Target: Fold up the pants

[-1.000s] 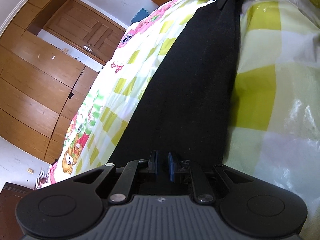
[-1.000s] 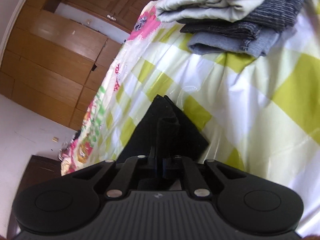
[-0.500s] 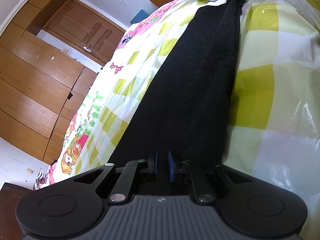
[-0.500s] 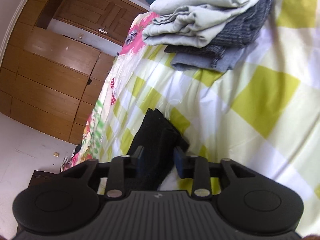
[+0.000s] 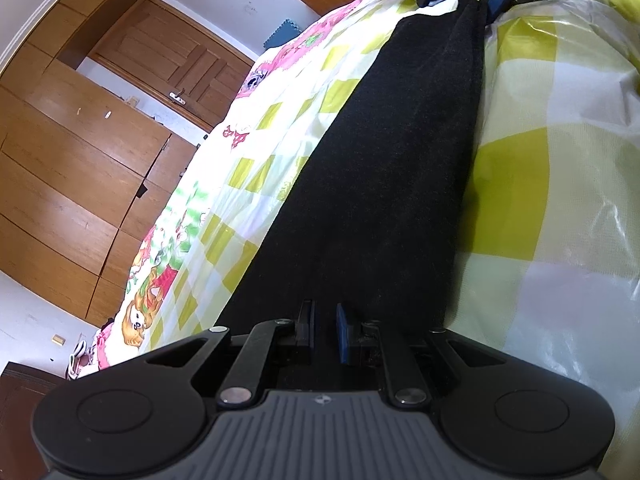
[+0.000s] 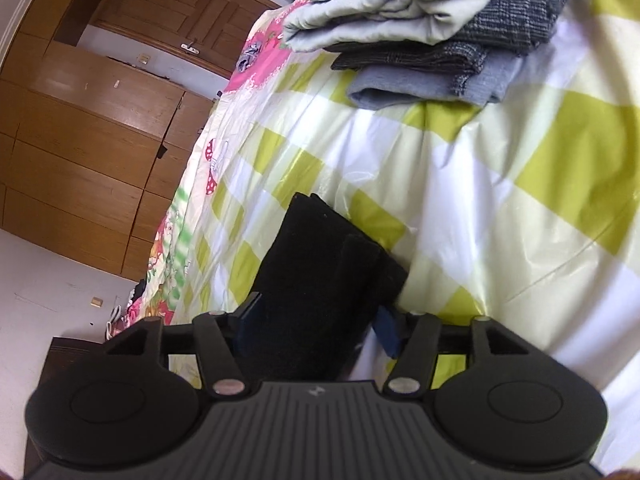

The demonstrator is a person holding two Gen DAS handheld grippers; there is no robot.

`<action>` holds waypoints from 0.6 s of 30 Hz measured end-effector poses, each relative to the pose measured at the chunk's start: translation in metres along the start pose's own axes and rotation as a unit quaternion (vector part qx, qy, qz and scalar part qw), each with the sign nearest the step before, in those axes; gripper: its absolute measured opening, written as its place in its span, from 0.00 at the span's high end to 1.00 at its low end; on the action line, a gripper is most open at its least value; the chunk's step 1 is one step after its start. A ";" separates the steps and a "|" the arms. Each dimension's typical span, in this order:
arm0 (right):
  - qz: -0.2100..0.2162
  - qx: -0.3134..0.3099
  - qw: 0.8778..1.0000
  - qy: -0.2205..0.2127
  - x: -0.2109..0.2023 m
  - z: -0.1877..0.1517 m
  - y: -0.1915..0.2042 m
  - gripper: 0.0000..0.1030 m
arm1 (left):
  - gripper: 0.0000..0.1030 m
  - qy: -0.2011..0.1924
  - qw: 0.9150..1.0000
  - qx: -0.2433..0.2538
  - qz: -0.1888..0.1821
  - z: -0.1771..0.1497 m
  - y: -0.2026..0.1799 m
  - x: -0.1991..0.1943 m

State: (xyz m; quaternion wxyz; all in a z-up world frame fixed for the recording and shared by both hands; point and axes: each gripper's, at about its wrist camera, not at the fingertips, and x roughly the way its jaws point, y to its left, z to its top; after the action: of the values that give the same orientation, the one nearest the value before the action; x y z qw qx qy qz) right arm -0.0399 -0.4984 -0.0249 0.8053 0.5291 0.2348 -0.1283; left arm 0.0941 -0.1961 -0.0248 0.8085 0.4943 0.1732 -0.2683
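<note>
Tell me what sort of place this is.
Most likely a bedroom in a home. The black pants lie stretched out on a bed under a yellow-checked cover, a stack of folded clothes sits further along it, and wooden wardrobe doors line the wall beside a wooden door.

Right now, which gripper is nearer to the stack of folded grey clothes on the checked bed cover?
Right. The right gripper sits at the black pants' end closest to the stack of folded grey clothes; the left gripper holds the far end, a whole pants length away.
</note>
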 end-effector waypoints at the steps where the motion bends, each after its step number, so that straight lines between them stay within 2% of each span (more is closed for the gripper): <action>1: 0.001 -0.004 1.000 -0.004 0.000 -0.002 -0.001 0.42 | 0.71 0.000 1.000 -0.003 0.001 -0.001 0.001 0.000; 3: 0.001 -0.006 1.000 -0.005 0.006 -0.003 0.001 0.41 | 0.71 0.000 1.000 -0.012 0.000 -0.002 0.000 0.000; 4: 0.007 -0.006 1.000 -0.005 0.012 -0.002 0.004 0.56 | 0.71 0.000 1.000 -0.012 0.000 -0.002 -0.001 0.001; 5: 0.023 -0.004 1.000 -0.001 0.020 -0.001 0.006 0.90 | 0.71 0.002 1.000 -0.010 0.001 -0.002 -0.002 0.002; 7: 0.044 0.028 0.998 0.027 0.033 0.005 0.007 0.93 | 0.71 0.003 1.000 -0.009 0.004 0.000 -0.003 0.002; 8: 0.053 0.032 0.998 0.024 0.031 0.009 0.008 0.93 | 0.71 0.004 1.000 -0.012 0.003 0.002 -0.002 0.001; 10: 0.061 0.002 0.998 0.000 0.012 0.017 0.013 0.94 | 0.71 0.000 1.000 -0.022 0.002 0.005 0.002 -0.002; 13: 0.015 -0.025 0.999 -0.031 -0.013 0.028 0.002 0.93 | 0.71 -0.012 0.999 -0.041 0.007 0.009 0.004 -0.003; 16: -0.059 -0.037 0.998 0.008 0.002 0.032 -0.015 0.91 | 0.71 -0.005 0.998 -0.059 -0.010 0.006 0.002 0.004; 18: -0.065 -0.056 0.996 0.005 -0.006 0.032 -0.004 0.85 | 0.70 -0.002 0.998 -0.059 -0.001 -0.001 0.005 0.000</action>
State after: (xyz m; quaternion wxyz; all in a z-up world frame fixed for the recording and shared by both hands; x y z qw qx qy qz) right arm -0.0389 -0.5293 -0.0151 0.8223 0.4678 0.2795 -0.1642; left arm 0.0969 -0.1937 -0.0219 0.8366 0.4446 0.1874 -0.2595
